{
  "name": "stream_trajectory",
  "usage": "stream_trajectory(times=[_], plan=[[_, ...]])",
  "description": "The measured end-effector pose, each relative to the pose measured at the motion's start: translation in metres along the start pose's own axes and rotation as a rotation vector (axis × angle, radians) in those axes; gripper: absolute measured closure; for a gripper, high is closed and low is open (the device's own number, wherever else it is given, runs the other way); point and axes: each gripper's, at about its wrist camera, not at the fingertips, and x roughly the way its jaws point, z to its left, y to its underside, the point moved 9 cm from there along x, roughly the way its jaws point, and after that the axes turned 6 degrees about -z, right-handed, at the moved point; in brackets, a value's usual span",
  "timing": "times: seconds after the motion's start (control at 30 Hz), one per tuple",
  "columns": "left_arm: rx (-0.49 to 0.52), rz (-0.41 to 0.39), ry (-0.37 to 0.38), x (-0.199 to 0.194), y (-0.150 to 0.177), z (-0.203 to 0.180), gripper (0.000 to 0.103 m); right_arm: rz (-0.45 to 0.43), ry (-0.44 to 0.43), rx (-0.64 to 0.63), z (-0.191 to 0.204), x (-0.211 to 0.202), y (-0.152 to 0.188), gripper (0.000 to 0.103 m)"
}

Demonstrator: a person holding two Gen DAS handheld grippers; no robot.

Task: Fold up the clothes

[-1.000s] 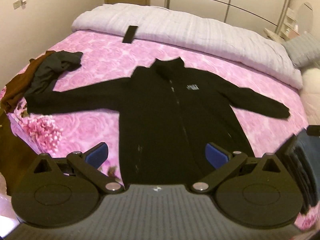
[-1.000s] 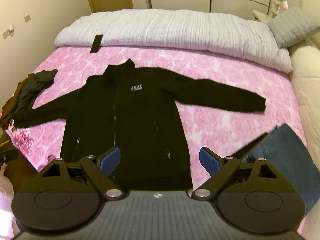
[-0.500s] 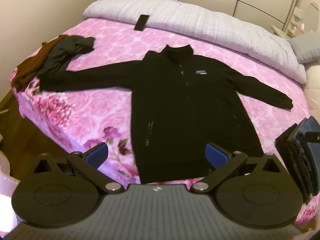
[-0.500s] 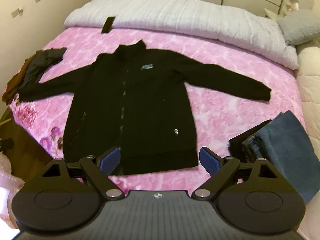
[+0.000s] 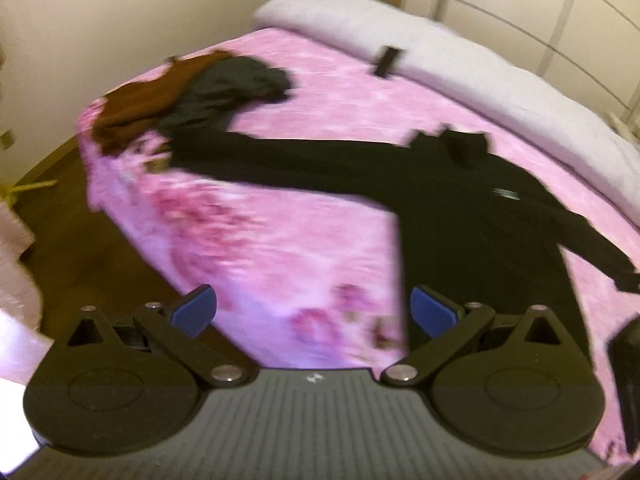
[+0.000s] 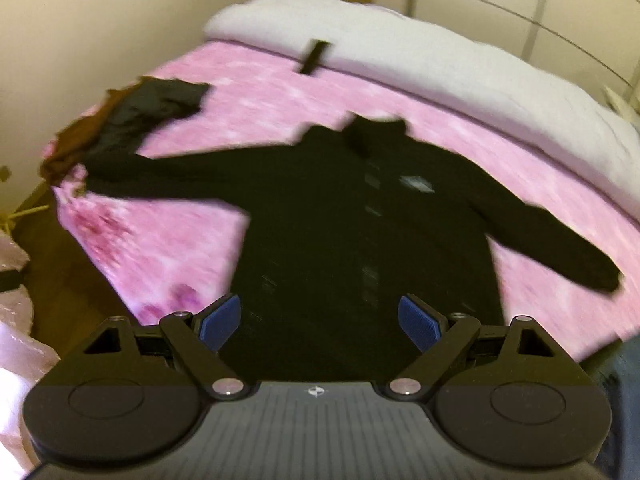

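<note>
Both views are being swung left toward the black jacket's [image 6: 360, 232] left sleeve [image 5: 304, 164], spread flat on the bed [image 5: 280, 248], while the left gripper [image 5: 312, 314] and right gripper [image 6: 320, 320] are being held wide and empty.

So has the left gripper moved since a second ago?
Yes. The left gripper has swung left: the black jacket, lying spread on the bed, was centred between its fingers and now sits right, with floor showing.

Both wrist views above bed foot, sharing jacket [image 5: 460, 208]
</note>
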Motion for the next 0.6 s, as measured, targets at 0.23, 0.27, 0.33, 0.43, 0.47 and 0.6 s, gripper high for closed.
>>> stream_trajectory(times=[0.23, 0.27, 0.33, 0.43, 0.47, 0.6], plan=[[0.031, -0.014, -0.091, 0.019, -0.054, 0.146, 0.001, -0.108, -0.133, -0.135, 0.143, 0.052, -0.066, 0.015], [0.032, -0.023, -0.103, 0.022, -0.061, 0.162, 0.001, -0.118, -0.148, -0.15, 0.157, 0.059, -0.073, 0.016], [0.017, -0.033, -0.119, 0.027, -0.071, 0.188, 0.001, -0.114, -0.18, -0.2, 0.184, 0.074, -0.08, 0.023], [-0.03, -0.022, -0.148, 0.041, -0.078, 0.22, 0.001, -0.107, -0.228, -0.288, 0.22, 0.097, -0.087, 0.038], [-0.046, -0.014, -0.156, 0.046, -0.079, 0.227, 0.001, -0.107, -0.242, -0.321, 0.231, 0.105, -0.089, 0.041], [-0.068, 0.015, -0.172, 0.062, -0.087, 0.241, 0.001, -0.114, -0.286, -0.406, 0.264, 0.14, -0.102, 0.062]])
